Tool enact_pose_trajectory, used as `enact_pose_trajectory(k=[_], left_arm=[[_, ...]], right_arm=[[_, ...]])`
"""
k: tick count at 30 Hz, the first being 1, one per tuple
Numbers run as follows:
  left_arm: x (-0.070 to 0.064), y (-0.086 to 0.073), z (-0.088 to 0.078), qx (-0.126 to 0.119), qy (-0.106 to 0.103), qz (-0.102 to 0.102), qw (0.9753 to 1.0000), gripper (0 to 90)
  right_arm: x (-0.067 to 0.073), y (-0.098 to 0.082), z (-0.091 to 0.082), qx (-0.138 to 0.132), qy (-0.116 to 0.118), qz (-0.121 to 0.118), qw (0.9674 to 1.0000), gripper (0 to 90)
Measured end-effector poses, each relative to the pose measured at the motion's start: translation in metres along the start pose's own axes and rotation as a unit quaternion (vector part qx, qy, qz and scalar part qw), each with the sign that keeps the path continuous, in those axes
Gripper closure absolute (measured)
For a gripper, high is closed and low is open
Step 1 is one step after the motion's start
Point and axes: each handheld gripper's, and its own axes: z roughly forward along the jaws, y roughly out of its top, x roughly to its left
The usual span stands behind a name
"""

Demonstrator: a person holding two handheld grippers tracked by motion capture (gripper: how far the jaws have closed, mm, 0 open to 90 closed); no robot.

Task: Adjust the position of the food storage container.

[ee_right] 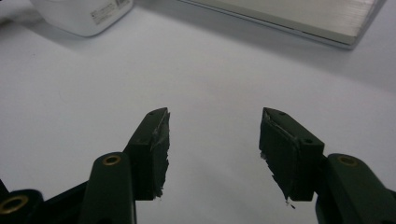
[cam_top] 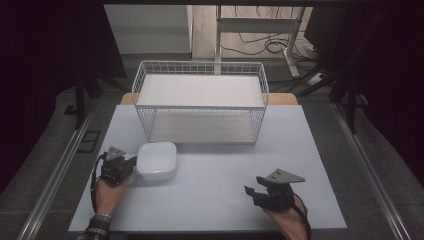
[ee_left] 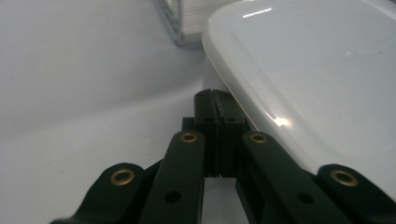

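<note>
Both grippers are matte black plastic with brass rivets. We see the left gripper (ee_left: 216, 100) with its jaws pressed flat together, tips at the glossy rounded rim of the white bowl (cam_top: 156, 160), a smooth square dish with soft corners near the table's (cam_top: 210, 200) left front. Our right gripper (ee_right: 214, 135) stands apart, empty, over pale matte tabletop. Behind sits a white wire basket (cam_top: 200, 102).

White square bowl (cam_top: 156, 160), glossy, rounded corners, upright on table, near left front
</note>
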Motion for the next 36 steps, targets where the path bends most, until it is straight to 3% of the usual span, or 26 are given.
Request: enact_pose_trajectory(k=[3, 8, 10, 11, 14, 16, 19, 22, 26, 30, 35, 36], left_arm=[[-0.009, 0.002, 0.003, 0.003, -0.011, 0.011, 0.9999, 89.8], [-0.025, 0.005, 0.01, 0.008, -0.043, 0.024, 0.9987, 89.8], [-0.029, 0.006, 0.012, 0.011, -0.04, 0.038, 0.9984, 89.8], [-0.028, 0.009, 0.013, 0.011, -0.032, 0.043, 0.9985, 89.8], [-0.017, 0.017, 0.018, 0.002, -0.014, 0.024, 0.9996, 89.8], [-0.01, 0.023, 0.027, 0.005, -0.001, 0.03, 0.9995, 89.8], [-0.008, 0.029, 0.04, 0.007, -0.023, 0.017, 0.9996, 89.8], [-0.018, 0.031, 0.048, 0.012, -0.029, 0.033, 0.999, 89.9], [-0.028, 0.03, 0.051, 0.011, -0.045, 0.034, 0.9983, 89.9], [-0.042, 0.031, 0.051, 0.011, -0.062, 0.039, 0.9973, 89.9], [-0.059, 0.032, 0.051, 0.009, -0.083, 0.052, 0.9952, 89.9], [-0.07, 0.032, 0.052, 0.012, -0.099, 0.052, 0.9936, 89.9]], right_arm=[[-0.001, 0.002, 0.005, 0.008, 0.015, 0.006, 0.9998, 43.3], [-0.004, 0.007, 0.011, 0.01, 0.021, 0.017, 0.9996, 46.3], [-0.005, 0.011, 0.015, 0.008, 0.023, 0.019, 0.9995, 47.8], [-0.006, 0.013, 0.017, 0.009, 0.025, 0.02, 0.9995, 48.6], [-0.004, 0.02, 0.027, 0.011, 0.035, 0.025, 0.999, 50.6], [-0.001, 0.029, 0.036, 0.009, 0.04, 0.018, 0.999, 53.2], [0.002, 0.039, 0.048, 0.006, 0.044, 0.008, 0.999, 58.1], [0.001, 0.048, 0.064, 0.01, 0.041, -0.002, 0.9991, 65.0], [-0.001, 0.055, 0.084, 0.021, 0.038, -0.011, 0.999, 72.4], [-0.004, 0.061, 0.096, 0.019, 0.038, -0.003, 0.9991, 77.0], [-0.003, 0.07, 0.109, 0.019, 0.032, -0.006, 0.9993, 80.5], [-0.002, 0.071, 0.111, 0.019, 0.031, -0.005, 0.9993, 80.8]])
